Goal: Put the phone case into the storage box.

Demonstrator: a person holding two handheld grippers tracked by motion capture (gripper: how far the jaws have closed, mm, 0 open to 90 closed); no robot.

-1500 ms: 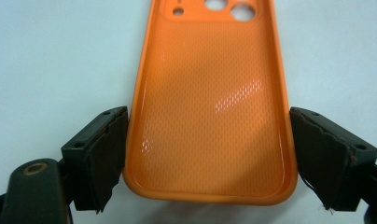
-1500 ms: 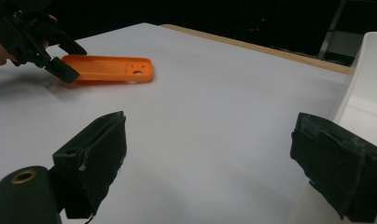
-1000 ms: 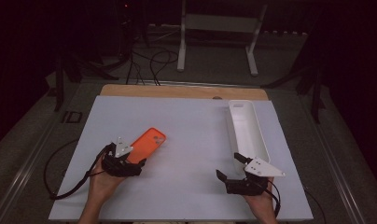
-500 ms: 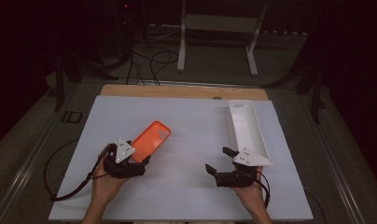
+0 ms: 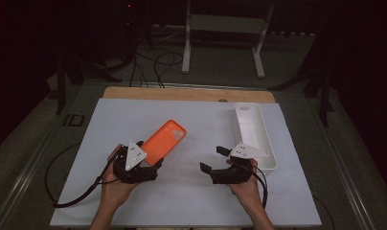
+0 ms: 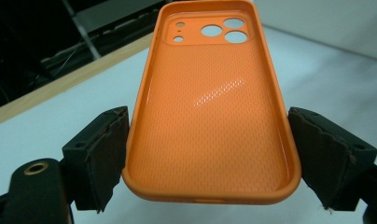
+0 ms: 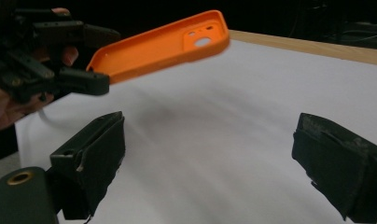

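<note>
Right now, on my left side, the left gripper (image 5: 151,160) has its jaws clamped across the near end of the orange soft-plastic phone case with round camera cut-outs (image 5: 165,141), one pad on each long edge, as the left gripper view shows (image 6: 210,112). I hold the case lifted off the white table sheet (image 5: 196,201), hollow side up and tilted, its camera end pointing away from me and toward the wooden strip (image 5: 182,94) at the far edge. Moving across, the right gripper (image 5: 213,160) sits near the middle of the sheet with its jaws wide apart and nothing between them; from its own view I see the case (image 7: 163,44) hanging in the air ahead, well apart from my right pads. Further right lies the long white plastic tray (image 5: 266,143), which looks empty. I judge the step in hand to be carrying the case, perhaps toward a hand-over or toward that tray. Next I need to keep the left grip steady and bring the right jaws level with the free camera end, lined up with its long edges before closing.
</note>
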